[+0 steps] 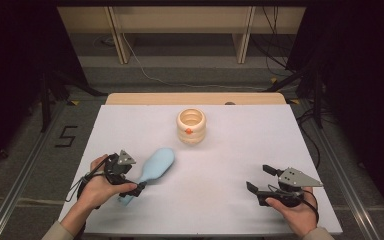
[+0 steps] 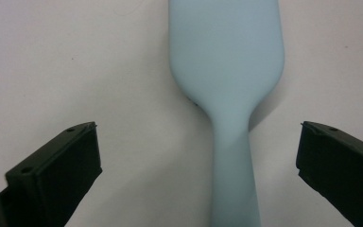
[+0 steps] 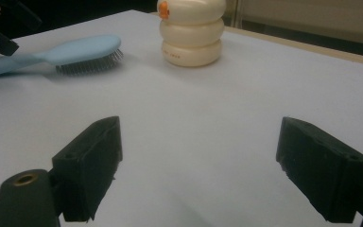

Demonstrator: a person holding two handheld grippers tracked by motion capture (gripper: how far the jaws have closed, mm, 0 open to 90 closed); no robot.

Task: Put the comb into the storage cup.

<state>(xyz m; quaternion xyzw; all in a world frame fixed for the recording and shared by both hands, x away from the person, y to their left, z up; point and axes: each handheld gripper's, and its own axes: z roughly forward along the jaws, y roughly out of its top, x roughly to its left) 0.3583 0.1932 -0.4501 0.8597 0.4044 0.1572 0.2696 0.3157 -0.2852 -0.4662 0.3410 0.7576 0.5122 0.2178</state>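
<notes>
Blue hairbrush [image 2: 227,94] lies between the open left hand-held gripper [image 2: 196,156] jaws.

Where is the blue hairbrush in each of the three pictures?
High view: the blue hairbrush lies left of centre on the white table, handle toward the left gripper.
Left gripper view: the brush runs up the middle, its handle between the open jaws, untouched.
Right gripper view: it lies at upper left, bristles down.
Shared landmark: the cream ribbed pot stands beyond the brush in the high and right gripper views.
</notes>
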